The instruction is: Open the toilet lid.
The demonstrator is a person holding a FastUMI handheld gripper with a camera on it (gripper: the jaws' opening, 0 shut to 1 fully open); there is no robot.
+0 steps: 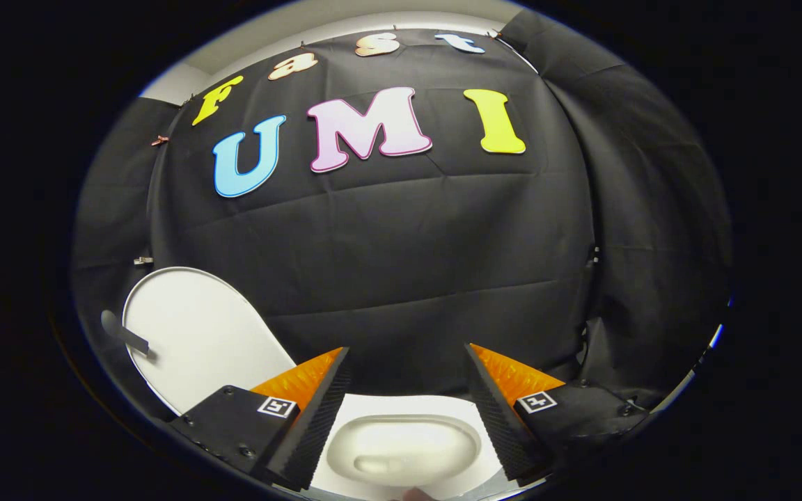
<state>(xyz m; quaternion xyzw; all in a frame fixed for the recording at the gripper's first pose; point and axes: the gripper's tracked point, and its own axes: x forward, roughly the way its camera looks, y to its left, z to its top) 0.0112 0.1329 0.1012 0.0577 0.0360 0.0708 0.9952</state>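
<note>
The white toilet lid [199, 334] stands raised against the black cloth wall, beyond and to the left of my left finger [317, 410]. A small dark handle [124, 334] sticks out near the lid's left edge. Below and between my fingers lies the white toilet seat [401, 407] with the bowl opening [404, 449] uncovered. My gripper [406, 351] is open, its fingers spread wide above the seat with nothing held between them. It touches neither the lid nor the seat.
The black cloth wall [408, 264] hangs close behind the toilet and wraps round on the right [651, 243]. A small metal clip [142, 261] sits on the cloth above the lid.
</note>
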